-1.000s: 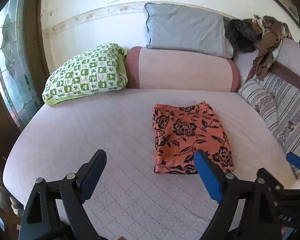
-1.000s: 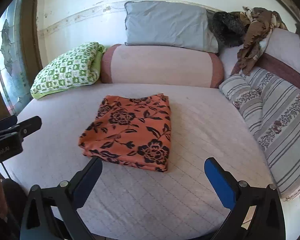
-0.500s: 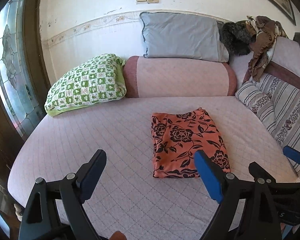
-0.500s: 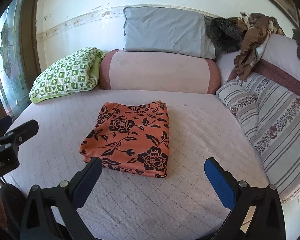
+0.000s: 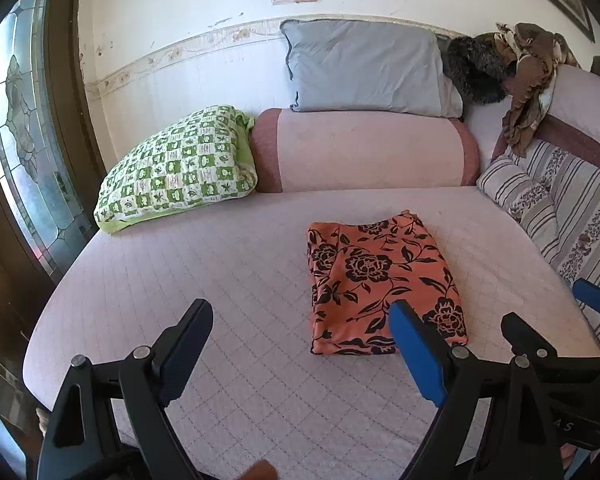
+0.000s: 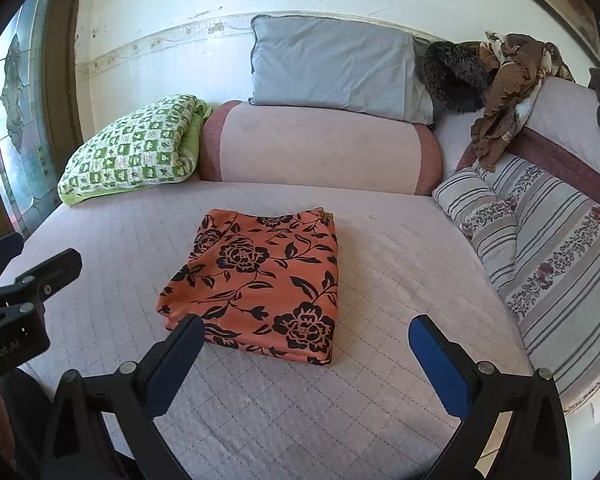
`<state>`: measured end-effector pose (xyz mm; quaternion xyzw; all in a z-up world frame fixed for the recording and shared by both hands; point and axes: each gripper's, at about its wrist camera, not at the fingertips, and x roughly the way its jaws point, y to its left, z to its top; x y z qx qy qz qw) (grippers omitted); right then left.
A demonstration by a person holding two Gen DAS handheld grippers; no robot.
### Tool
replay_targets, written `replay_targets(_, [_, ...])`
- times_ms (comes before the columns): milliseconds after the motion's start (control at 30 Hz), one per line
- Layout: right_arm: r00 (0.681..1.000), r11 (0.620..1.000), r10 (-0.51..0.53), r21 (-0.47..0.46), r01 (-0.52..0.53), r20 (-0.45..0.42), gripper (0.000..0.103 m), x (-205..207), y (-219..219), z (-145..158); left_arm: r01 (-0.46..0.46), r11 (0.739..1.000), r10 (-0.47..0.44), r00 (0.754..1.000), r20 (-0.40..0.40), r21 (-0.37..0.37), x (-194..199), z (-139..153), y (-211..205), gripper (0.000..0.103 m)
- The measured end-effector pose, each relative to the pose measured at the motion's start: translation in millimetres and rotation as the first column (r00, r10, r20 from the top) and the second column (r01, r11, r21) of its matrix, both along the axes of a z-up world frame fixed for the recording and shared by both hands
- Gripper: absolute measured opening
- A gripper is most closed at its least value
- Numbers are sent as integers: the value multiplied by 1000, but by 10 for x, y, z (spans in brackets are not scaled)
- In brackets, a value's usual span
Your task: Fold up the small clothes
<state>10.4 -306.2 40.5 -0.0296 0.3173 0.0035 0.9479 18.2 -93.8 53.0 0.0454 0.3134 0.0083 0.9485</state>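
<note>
An orange cloth with black flowers (image 5: 380, 280) lies folded into a flat rectangle on the pale quilted bed (image 5: 220, 280). It also shows in the right wrist view (image 6: 260, 280). My left gripper (image 5: 300, 344) is open and empty, held above the bed near the cloth's front left corner. My right gripper (image 6: 304, 356) is open and empty, held just in front of the cloth's near edge. Neither gripper touches the cloth. The right gripper's body shows at the right edge of the left wrist view (image 5: 560, 368).
A green checked pillow (image 5: 180, 168), a pink bolster (image 5: 364, 152) and a grey pillow (image 5: 364, 68) line the back. Striped cushions (image 6: 540, 248) and a heap of brown clothes (image 6: 504, 92) are at the right. A glass door (image 5: 20, 140) stands left.
Both grippers have pulled back and risen away from the cloth, so it looks smaller and farther. The cloth has not moved. Both grippers stay open.
</note>
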Motion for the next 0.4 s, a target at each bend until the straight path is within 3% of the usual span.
replay_targets(400, [1000,1000,2,-3,-2,-8,103,124,31,-18,42,999,-42,999,-2,-17,133,-44,-53,94])
